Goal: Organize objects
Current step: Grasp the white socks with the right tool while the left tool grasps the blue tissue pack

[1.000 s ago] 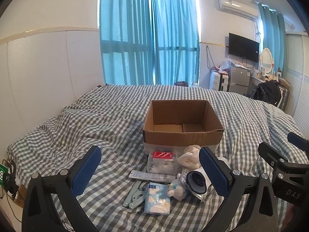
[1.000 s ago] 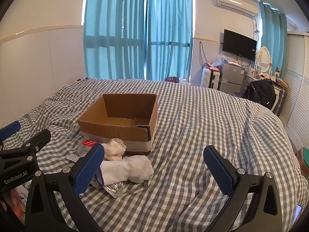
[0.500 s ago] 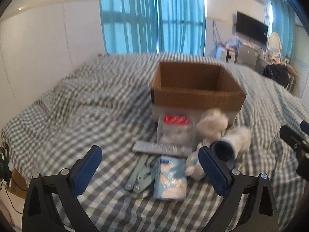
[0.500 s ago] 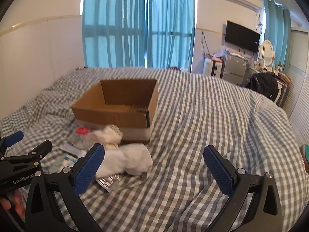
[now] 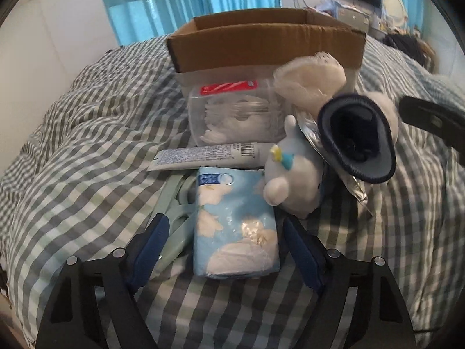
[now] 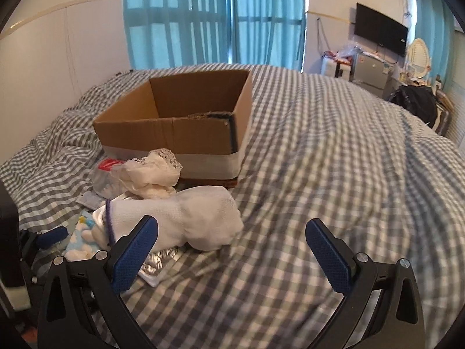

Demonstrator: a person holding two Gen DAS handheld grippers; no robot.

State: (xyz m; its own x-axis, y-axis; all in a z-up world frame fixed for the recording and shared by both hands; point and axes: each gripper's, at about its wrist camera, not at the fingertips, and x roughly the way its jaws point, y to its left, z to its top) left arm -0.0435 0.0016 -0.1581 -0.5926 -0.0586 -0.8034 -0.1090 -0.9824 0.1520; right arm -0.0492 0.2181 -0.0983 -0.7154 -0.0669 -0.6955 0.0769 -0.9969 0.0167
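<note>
My left gripper (image 5: 223, 241) apart, straddling tissue pack (image 5: 235, 226), long axis along fingers; contact unclear. My right gripper (image 6: 232, 247) apart, empty, farther. Box (image 5: 261, 43) beyond.

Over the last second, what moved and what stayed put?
The left tool has come down and forward; its open jaws now straddle the light blue tissue pack without gripping it. The right tool edged slightly forward, open. The brown cardboard box and the pile stayed put.
</note>
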